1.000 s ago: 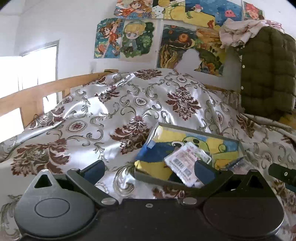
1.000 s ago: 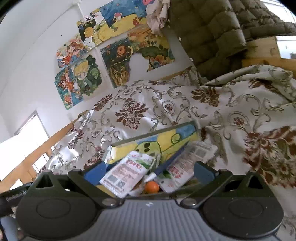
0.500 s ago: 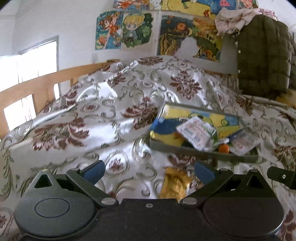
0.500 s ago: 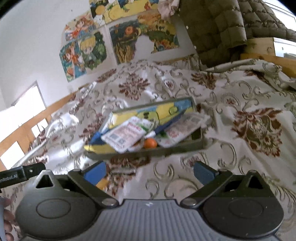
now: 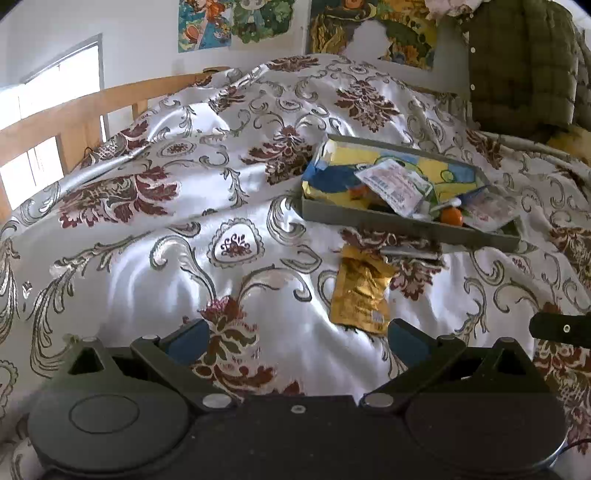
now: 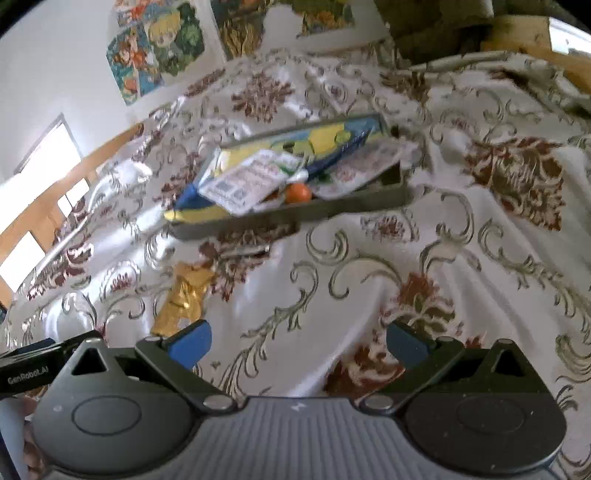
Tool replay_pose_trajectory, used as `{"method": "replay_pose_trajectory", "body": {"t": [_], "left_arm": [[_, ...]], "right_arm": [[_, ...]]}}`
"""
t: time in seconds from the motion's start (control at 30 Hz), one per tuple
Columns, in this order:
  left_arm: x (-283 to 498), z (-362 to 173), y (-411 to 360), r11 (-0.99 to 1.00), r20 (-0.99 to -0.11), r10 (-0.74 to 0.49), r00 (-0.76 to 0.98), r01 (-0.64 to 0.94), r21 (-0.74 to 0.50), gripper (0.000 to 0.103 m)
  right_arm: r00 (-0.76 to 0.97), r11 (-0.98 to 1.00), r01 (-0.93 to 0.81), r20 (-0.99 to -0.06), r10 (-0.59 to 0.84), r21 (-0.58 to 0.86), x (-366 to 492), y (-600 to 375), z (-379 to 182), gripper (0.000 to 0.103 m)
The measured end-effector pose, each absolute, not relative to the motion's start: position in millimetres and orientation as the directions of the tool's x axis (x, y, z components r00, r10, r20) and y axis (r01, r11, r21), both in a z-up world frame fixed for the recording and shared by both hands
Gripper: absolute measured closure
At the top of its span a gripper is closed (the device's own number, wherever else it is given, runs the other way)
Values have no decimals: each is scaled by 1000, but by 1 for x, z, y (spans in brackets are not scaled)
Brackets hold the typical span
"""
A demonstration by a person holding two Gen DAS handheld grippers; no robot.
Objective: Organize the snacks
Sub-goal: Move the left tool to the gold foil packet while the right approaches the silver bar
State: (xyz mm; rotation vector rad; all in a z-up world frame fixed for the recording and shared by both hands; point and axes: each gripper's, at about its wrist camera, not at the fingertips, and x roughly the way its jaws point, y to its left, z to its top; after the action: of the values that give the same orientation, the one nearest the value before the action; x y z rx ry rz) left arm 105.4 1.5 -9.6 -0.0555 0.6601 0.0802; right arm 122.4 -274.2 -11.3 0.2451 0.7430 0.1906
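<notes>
left wrist view: the left gripper point(image 5: 295, 341) hovers low over a satin bedspread point(image 5: 147, 236) with maroon floral print, jaws released and wide apart, nothing between the blue pads point(image 5: 186, 341). at about 1 o'clock from the gripper lies a grey tray point(image 5: 406, 225), its near wall facing the camera. inside it rest a yellow-and-blue snack bag point(image 5: 332, 177), a white sachet point(image 5: 393, 182) lying across the bag, a small orange round sweet point(image 5: 452, 217) against the near wall, and a pale packet point(image 5: 487, 210) at the tray's 3 o'clock end. outside the tray, just beside its near wall, a gold foil packet point(image 5: 360, 291) lies flat on the cloth, near the right pad. a thin silvery stick-shaped wrapper point(image 5: 410, 253) lies between the gold packet and the tray. part of the right gripper point(image 5: 559, 328) enters at 3 o'clock. a wooden bed rail point(image 5: 74, 110) stands at 10 o'clock, posters point(image 5: 236, 22) and a green quilted jacket point(image 5: 524, 62) at 12 to 2 o'clock.

right wrist view: the right gripper point(image 6: 299, 343) also has its jaws released, empty. the tray point(image 6: 295, 214), slightly blurred, lies at 12 o'clock; the gold foil packet point(image 6: 183, 299) lies at 10 o'clock, near the left pad; the left gripper point(image 6: 33, 363) shows at 9 o'clock.
</notes>
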Motion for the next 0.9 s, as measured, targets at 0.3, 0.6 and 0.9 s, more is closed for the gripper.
{"method": "replay_pose_trajectory", "body": {"t": [0.3, 0.6, 0.9], "left_arm": [[110, -21, -5, 998, -632, 50, 774, -56, 10, 1], [131, -27, -7, 999, -644, 42, 764, -35, 24, 1], [160, -29, -18, 996, -641, 19, 767, 40, 77, 1]], "right_arm": [[688, 967, -112, -685, 241, 228, 125, -260, -19, 0], [662, 973, -157, -712, 233, 172, 129, -246, -23, 0], [660, 971, -190, -713, 238, 147, 143, -244, -18, 0]]}}
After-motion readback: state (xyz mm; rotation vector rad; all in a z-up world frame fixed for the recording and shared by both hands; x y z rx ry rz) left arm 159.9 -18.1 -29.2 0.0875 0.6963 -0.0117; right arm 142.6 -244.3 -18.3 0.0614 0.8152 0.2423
